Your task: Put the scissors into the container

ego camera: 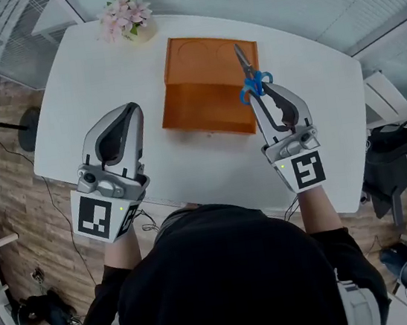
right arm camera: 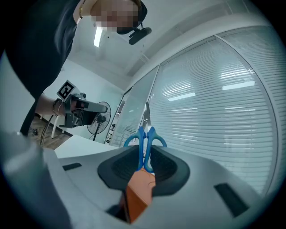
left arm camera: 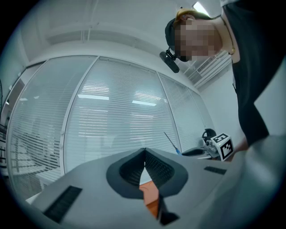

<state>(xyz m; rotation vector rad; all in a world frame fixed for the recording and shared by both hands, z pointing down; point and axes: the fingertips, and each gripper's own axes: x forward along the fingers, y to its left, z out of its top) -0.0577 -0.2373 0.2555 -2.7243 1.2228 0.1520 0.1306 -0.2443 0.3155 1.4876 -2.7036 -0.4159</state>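
Fingers (right arm camera: 118, 169) of the right gripper (ego camera: 263, 92) clamped the scissors (right arm camera: 143, 154) over the orange container (ego camera: 200, 83); left gripper (ego camera: 133, 108) closed, empty. We judged lowering and release next.

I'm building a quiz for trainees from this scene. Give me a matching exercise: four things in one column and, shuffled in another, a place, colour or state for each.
1 scissors
2 container
3 flowers
4 left gripper

A orange
B at the table's far edge
C shut, empty
D held in the right gripper

Pairs: 1-D, 2-A, 3-B, 4-C
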